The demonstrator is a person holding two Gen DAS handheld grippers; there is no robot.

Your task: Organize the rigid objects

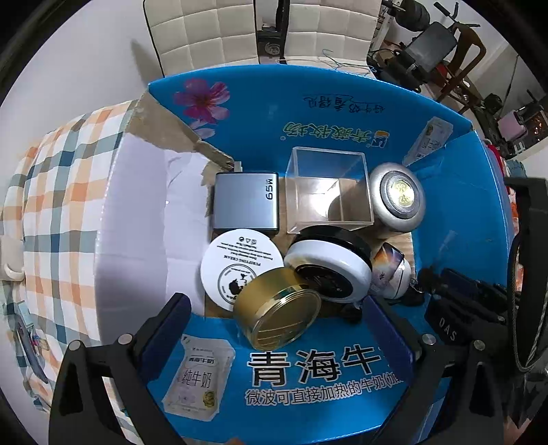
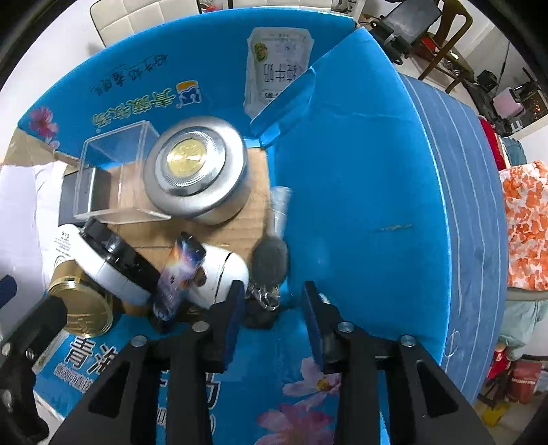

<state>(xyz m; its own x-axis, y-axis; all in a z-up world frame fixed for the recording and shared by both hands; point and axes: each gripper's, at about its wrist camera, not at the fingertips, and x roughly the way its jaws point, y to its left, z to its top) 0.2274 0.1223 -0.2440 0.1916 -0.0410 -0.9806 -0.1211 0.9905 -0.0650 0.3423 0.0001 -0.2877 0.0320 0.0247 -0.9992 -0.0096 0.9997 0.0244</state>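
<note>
An open blue milk carton (image 1: 308, 369) holds the rigid objects: a grey 65W charger (image 1: 245, 202), a clear plastic cube (image 1: 328, 188), a silver round tin (image 1: 397, 202) with a gold centre, a flat white cream lid (image 1: 239, 267), a white jar with a black cap (image 1: 328, 270) and a gold tin (image 1: 281, 315) lying tilted. My left gripper (image 1: 279, 325) hangs open above the near wall, its fingers wide on either side of the gold tin. My right gripper (image 2: 274, 308) points down into the carton's right corner and is open. A blurred grey-headed brush (image 2: 270, 256) with a clear handle lies just beyond its fingertips, untouched.
A small white case with a colourful print (image 2: 191, 270) leans by the jar. A dark metal key-ring piece (image 2: 263, 297) sits on the floor between the right fingers. The carton stands on a checked cloth (image 1: 61, 205). White chairs (image 1: 212, 30) are behind it.
</note>
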